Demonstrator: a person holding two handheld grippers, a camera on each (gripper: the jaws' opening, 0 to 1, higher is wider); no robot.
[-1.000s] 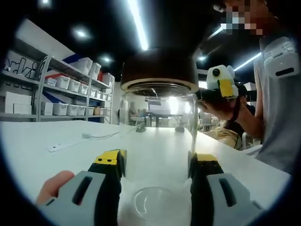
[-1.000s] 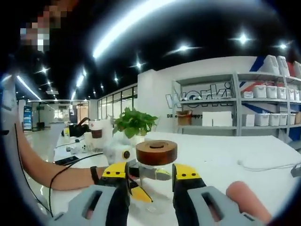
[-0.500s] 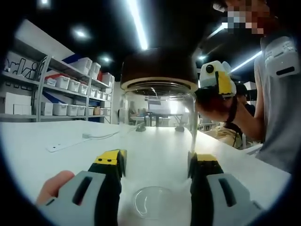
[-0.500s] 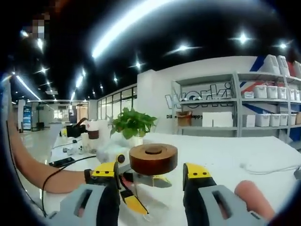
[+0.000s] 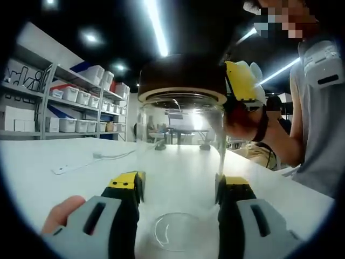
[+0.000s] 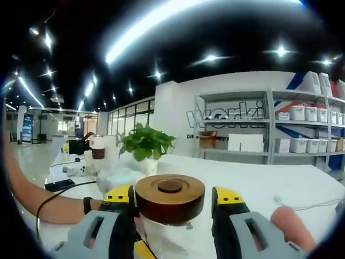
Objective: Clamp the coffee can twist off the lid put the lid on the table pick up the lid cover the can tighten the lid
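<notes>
While the left gripper [image 5: 179,186] clamps the clear coffee can [image 5: 182,162] upright on the white counter [image 5: 64,162], the right gripper [image 6: 173,197] sits spread around the brown lid [image 6: 170,197] on the can. Whether it touches the lid is unclear.

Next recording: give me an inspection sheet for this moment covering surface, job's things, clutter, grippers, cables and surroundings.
Surface: white table, bare near the jar.
Job's things: clear glass jar upright, dark wooden lid on it.
Clutter: potted plant, cups and small items at the table's far end.
Grippers: left gripper has its jaws either side of the jar; right gripper open, jaws flanking the lid.
Cables: black cable by the person's arm; white cable on the table.
Surroundings: shelves with white bins, ceiling strip lights.
</notes>
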